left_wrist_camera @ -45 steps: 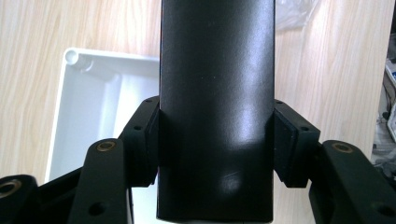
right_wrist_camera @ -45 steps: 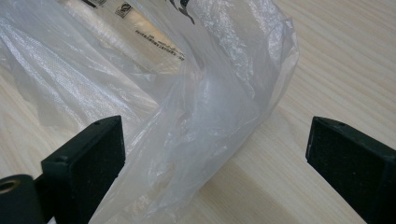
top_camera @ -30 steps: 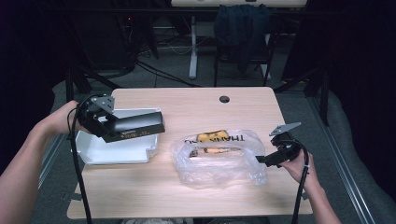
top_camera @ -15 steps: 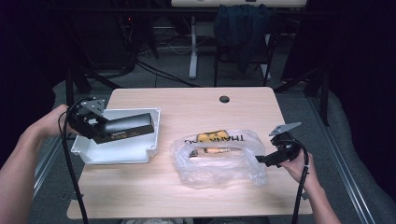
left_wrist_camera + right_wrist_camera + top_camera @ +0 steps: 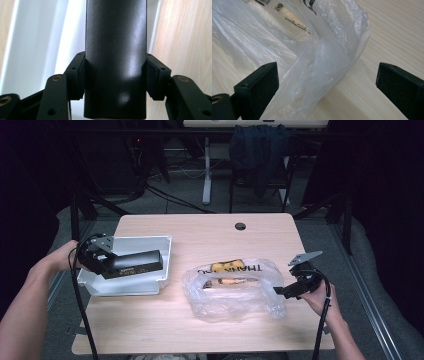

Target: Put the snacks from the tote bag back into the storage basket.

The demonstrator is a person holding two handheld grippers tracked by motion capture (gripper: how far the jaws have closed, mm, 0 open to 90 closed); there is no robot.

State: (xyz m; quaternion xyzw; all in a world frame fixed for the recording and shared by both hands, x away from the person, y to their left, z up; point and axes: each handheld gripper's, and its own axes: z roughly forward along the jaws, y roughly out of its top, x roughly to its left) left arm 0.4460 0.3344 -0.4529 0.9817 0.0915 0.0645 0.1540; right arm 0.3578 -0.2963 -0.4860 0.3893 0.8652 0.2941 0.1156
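**Black box over the tray, bag not yet emptied**

The long black box [image 5: 135, 263] lay level in the jaws of the left gripper [image 5: 115, 75], whose pads were clamped against its two long sides, as the left gripper view showed plainly. In the high view the box hung over the white tray [image 5: 165, 251], pointing toward the tray's right wall, with the hand at the tray's left end. Whether its underside touched the tray floor could not be told; white tray surface showed on both sides of it in the left gripper view, so it was inside the rim's outline. By my reading this step was nearly complete: the box had to be set down and let go, and nothing more.

The clear plastic bag [image 5: 235, 287] sat just right of the tray on the wooden table [image 5: 200, 227], crumpled and open, with yellow printed packaging and another small item visible through the film. Those seemed to be what was left to move, so the job as a whole looked about partway.

The right gripper [image 5: 327, 82] rested at the bag's right edge. Its jaws stood wide apart with a fold of the film lying between them, the pads not pressing on it, so it held nothing. It looked placed to steady or pinch the bag for the next pick.
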